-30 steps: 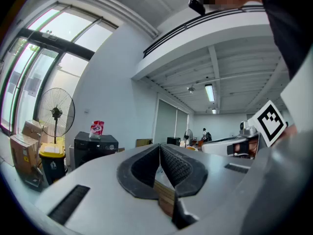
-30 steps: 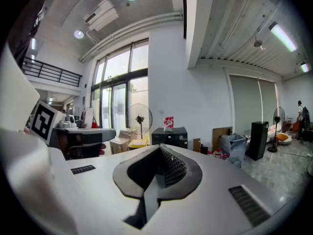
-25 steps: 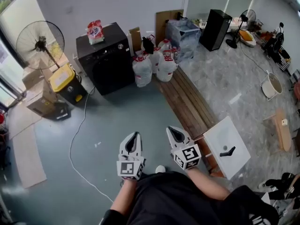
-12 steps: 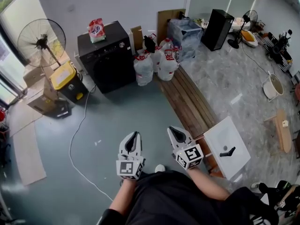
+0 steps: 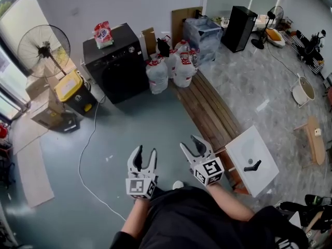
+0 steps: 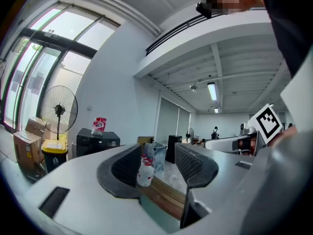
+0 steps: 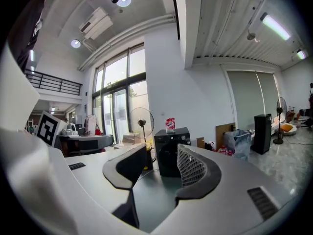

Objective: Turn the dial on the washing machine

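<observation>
Black washing machine [image 5: 116,71], small silver dial [image 5: 132,49] top right, red-white bag [image 5: 102,34] on top. Left hand-held gripper [image 5: 145,153] and right hand-held gripper [image 5: 191,144]: jaws just opened, spread, empty.

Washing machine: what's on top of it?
A red-and-white bag stands on the washing machine. The rest of the top looks bare; the patch under the bag is hidden.

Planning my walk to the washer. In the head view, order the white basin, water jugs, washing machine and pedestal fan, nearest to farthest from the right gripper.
From the right gripper, whose tongs have just been opening with nothing between them:
1. White basin, close on its right.
2. Water jugs, ahead.
3. Washing machine, ahead-left, against the wall.
4. Pedestal fan, far left.
</observation>
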Motion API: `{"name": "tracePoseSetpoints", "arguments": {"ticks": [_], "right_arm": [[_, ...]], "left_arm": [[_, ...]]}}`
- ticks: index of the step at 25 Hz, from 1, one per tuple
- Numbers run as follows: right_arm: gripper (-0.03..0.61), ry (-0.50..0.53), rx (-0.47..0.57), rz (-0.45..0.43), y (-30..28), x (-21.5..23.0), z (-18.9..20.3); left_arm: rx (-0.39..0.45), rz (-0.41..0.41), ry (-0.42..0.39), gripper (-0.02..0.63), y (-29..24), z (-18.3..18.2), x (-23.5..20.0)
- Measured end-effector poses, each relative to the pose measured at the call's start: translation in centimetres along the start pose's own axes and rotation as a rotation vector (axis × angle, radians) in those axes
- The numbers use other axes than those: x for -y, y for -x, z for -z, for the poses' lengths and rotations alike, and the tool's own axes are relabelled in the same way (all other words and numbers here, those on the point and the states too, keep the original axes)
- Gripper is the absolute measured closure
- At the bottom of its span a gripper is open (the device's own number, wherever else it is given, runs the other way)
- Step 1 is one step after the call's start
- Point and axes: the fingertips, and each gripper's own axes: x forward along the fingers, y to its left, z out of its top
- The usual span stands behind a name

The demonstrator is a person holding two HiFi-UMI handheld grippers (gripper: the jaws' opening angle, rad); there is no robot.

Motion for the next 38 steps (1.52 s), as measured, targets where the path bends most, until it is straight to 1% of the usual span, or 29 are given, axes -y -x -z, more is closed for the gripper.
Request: {"name": "tracePoseSetpoints", "arguments": {"ticks": [2, 5, 9, 12, 15, 20, 24, 30, 33, 36, 38], "right_arm": [[0.41, -0.004, -0.022, -0.017, 0.1, 0.1, 0.5], [0.41, 0.002, -0.038, -0.016, 0.3, 0.6, 1.2], [0.41, -0.016, -0.048, 0.001, -0.2, 1.3, 1.9], [0.41, -0.041, -0.075, 0.008, -1.1, 1.8, 2.8], [0.41, -0.053, -0.081, 0.023, -2.8, 2.5, 2.9], [0.41, -0.043, -0.093, 0.029, -8.4, 4.5, 1.8], [0.411, -0.035, -0.102, 0.042, -14.3, 7.2, 0.8], [0.41, -0.052, -0.132, 0.02, -24.6, 9.9, -0.6], [0.41, -0.033, -0.151, 0.013, -29.8, 11.4, -1.5], [0.41, -0.029, -0.17, 0.012, -34.3, 12.2, -2.5], [0.41, -0.021, -0.176, 0.013, -36.9, 12.7, -3.2]], "left_arm": [[-0.008, -0.007, 0.002, 0.417, -0.1, 0.3, 0.2], [-0.035, -0.009, 0.015, 0.417, 0.0, 1.4, 0.7], [-0.081, 0.014, 0.007, 0.417, -0.7, 2.8, 1.2], [-0.113, 0.031, 0.016, 0.417, -2.0, 3.8, 0.7], [-0.118, 0.059, 0.027, 0.417, -4.0, 3.8, -0.2], [-0.095, 0.083, 0.025, 0.417, -9.4, 2.7, -3.7], [-0.091, 0.09, 0.021, 0.417, -14.7, 1.8, -7.7], [-0.103, 0.09, 0.06, 0.417, -22.4, 1.1, -14.5], [-0.113, 0.096, 0.084, 0.417, -26.3, 0.4, -17.5], [-0.113, 0.108, 0.08, 0.417, -29.4, -0.4, -20.6], [-0.109, 0.116, 0.102, 0.417, -31.4, -1.0, -22.4]]}}
